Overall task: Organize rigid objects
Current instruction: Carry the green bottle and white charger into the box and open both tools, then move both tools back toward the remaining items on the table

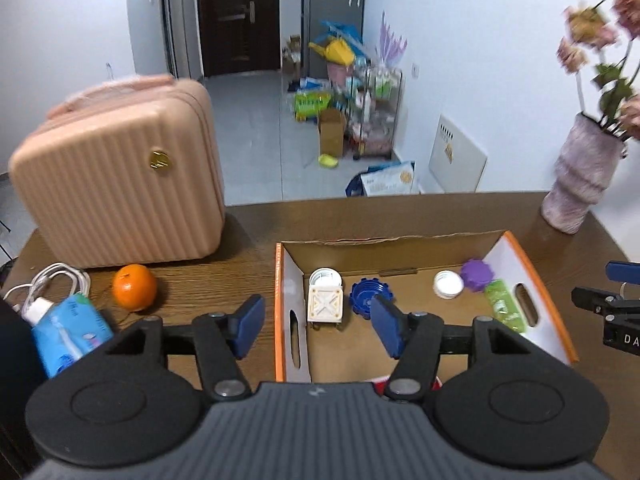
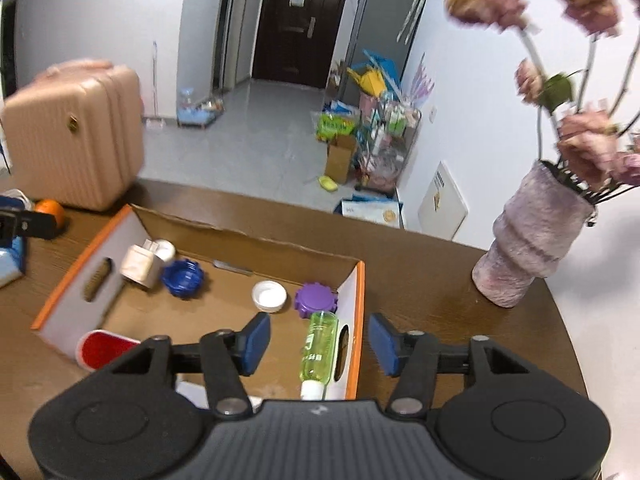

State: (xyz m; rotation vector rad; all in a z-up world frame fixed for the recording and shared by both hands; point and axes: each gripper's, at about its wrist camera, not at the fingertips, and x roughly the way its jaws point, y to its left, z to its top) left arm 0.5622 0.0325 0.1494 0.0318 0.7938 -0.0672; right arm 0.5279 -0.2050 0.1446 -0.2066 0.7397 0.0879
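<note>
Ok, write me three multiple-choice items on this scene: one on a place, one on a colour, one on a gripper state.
1. Where is the green bottle?
A. inside the cardboard box, along its right wall
B. on the table beside the vase
C. on the suitcase

2. What colour is the gear-shaped cap nearest the bottle?
A. orange
B. purple
C. black

3. How is the right gripper?
A. shut on the bottle
B. shut on a cap
C. open, empty

Answers: 1 A, it lies against the handle-hole wall; 2 B, purple beside the white cap; 3 C, jaws spread wide apart.
</note>
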